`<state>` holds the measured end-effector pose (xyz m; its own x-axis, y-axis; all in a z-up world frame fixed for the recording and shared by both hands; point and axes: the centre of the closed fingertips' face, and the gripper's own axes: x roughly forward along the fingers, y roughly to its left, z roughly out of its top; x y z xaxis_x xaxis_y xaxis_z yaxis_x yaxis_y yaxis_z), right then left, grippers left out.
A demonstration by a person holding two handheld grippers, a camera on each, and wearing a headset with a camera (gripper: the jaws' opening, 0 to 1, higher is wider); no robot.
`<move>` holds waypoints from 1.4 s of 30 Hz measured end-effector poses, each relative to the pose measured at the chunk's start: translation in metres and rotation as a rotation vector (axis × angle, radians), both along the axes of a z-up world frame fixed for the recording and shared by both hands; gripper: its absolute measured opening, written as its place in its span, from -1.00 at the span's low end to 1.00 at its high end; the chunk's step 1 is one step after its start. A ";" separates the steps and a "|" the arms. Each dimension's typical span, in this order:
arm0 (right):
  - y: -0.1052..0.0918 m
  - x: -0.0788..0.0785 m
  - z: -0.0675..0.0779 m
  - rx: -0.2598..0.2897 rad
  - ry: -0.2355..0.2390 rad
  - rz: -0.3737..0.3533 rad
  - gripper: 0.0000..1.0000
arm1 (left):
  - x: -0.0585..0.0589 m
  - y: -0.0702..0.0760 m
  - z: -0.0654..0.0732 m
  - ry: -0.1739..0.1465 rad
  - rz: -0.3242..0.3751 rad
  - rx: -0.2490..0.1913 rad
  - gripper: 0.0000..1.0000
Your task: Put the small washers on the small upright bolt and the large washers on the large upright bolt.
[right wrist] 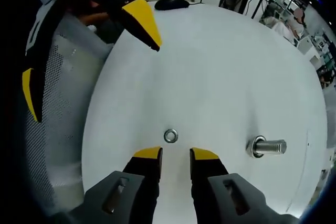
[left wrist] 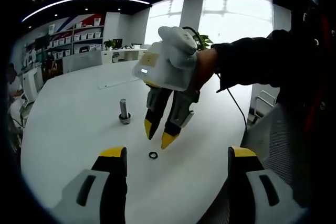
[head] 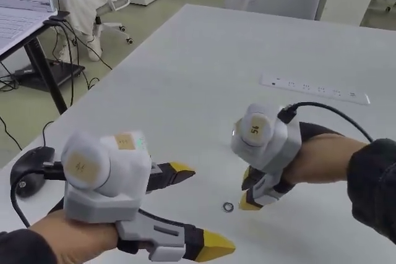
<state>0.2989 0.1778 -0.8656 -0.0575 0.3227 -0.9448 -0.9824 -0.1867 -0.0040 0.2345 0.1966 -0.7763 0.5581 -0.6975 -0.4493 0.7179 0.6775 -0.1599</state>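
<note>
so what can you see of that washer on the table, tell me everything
The washer is a small, thin ring that looks like grey metal, with a round hole through its middle. It lies flat on the white table, on no bolt. It sits just ahead of the yellow tips of the right gripper, whose jaws stand slightly apart and do not seem to touch it. The upright bolt stands apart from it.

There are one washer (right wrist: 170, 135), one upright bolt (right wrist: 266, 147) and one power strip (head: 315, 89).
</note>
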 end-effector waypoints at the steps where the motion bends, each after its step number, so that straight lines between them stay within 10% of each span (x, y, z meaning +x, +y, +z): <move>1: 0.002 -0.002 -0.002 -0.002 0.007 0.005 -0.55 | 0.000 0.000 0.000 0.002 0.001 0.000 0.57; 8: 0.008 -0.011 -0.019 -0.025 0.023 0.022 -0.57 | -0.003 0.002 0.000 0.004 0.004 0.003 0.57; 42: -0.004 -0.004 -0.017 -0.034 -0.020 0.054 -0.72 | 0.001 -0.001 0.002 -0.007 0.011 -0.017 0.57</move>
